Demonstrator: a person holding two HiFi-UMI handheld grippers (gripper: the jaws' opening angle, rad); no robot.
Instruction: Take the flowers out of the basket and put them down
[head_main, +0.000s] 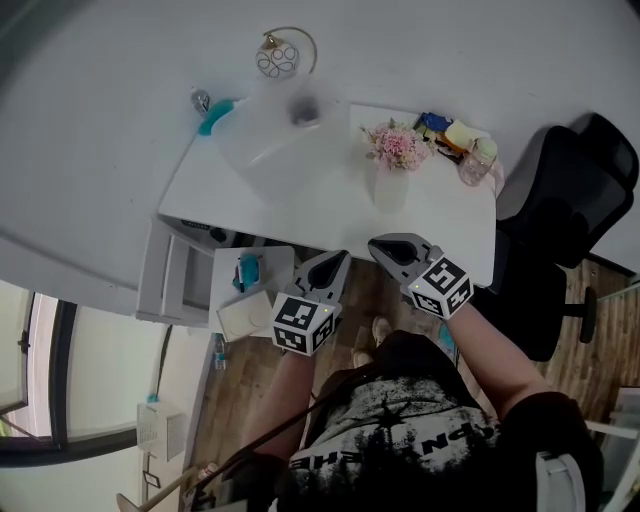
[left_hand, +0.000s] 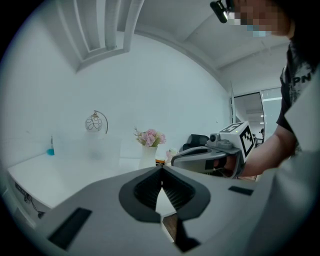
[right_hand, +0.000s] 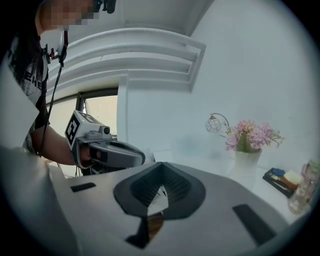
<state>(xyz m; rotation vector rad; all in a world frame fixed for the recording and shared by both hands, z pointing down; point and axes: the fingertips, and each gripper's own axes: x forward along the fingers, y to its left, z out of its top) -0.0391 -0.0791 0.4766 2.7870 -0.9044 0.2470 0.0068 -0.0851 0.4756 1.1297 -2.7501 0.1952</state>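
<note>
Pink flowers (head_main: 397, 145) stand in a white vase-like holder (head_main: 391, 187) on the white table (head_main: 300, 190), right of its middle. Both grippers hover side by side at the table's near edge, short of the flowers. My left gripper (head_main: 338, 258) is shut with nothing between its jaws. My right gripper (head_main: 378, 243) is shut too and holds nothing. The left gripper view has the flowers (left_hand: 150, 137) far ahead and the right gripper (left_hand: 175, 161) beside my shut left gripper (left_hand: 161, 170). From my right gripper (right_hand: 161, 167), the flowers (right_hand: 252, 134) are ahead to the right.
A round wire ornament (head_main: 285, 55) and a blue item (head_main: 212, 115) sit at the table's far side. Small clutter (head_main: 455, 135) and a jar (head_main: 478, 162) lie at its right end. A black chair (head_main: 570, 200) stands to the right, a drawer unit (head_main: 190, 270) at the left.
</note>
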